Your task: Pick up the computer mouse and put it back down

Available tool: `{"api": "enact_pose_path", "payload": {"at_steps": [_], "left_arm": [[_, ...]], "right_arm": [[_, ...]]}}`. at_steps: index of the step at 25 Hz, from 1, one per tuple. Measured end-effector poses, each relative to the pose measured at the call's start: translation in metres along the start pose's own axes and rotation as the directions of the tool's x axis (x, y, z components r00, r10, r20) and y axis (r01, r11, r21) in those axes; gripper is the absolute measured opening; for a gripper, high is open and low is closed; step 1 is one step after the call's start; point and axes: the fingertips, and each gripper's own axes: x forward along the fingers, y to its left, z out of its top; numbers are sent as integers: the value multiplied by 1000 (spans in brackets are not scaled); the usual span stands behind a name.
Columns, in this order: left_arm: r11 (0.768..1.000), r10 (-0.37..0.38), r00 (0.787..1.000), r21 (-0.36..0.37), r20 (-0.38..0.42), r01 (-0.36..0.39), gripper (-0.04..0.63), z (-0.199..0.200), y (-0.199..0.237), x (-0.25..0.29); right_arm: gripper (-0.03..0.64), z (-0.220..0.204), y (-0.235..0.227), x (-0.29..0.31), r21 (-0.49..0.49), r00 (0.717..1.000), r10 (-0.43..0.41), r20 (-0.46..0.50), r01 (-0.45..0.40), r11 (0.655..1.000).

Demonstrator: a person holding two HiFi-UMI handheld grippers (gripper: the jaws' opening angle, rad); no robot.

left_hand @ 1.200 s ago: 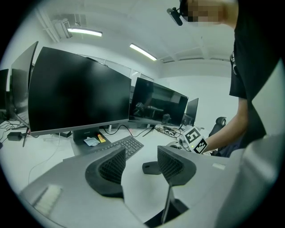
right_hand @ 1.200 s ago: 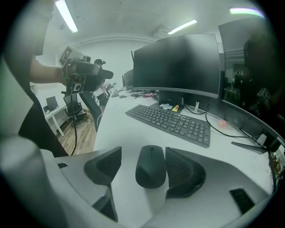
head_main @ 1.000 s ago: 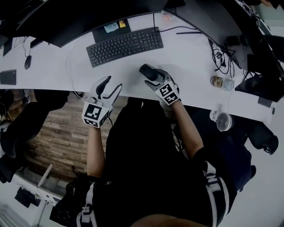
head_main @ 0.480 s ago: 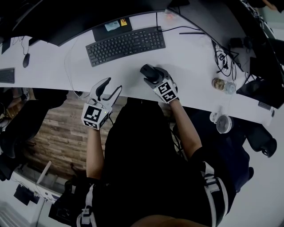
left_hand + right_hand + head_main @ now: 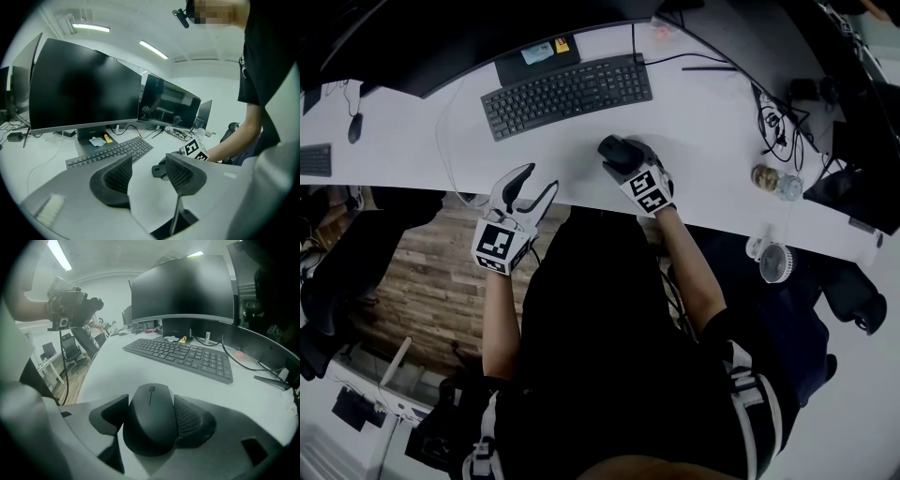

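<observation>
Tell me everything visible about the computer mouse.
The computer mouse looks matte black plastic, rounded, with a scroll wheel and no visible cable. It sits between the jaws of the right gripper, whose pads press its sides, nose toward the keyboard, low over the white desk; whether it touches the desk is unclear.

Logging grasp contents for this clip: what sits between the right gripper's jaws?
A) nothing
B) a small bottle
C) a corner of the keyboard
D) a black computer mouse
D: in the right gripper view the black computer mouse fills the gap of the right gripper, whose jaws press against both its sides.
</observation>
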Motion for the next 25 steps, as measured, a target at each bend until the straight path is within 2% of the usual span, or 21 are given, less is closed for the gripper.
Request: {"api": "enact_pose_path", "payload": {"at_steps": [15,25], "left_arm": [[1000,-5,1000,-5,-3,5,218,-5,-1,-2],[999,-32,999,24,13,32,213,-1,-11,2]], "right_arm": [[295,-3,-4,8,-8,999,-47,0,47,999],[291,0,-7,6,21,997,-71,15,71,997]]}}
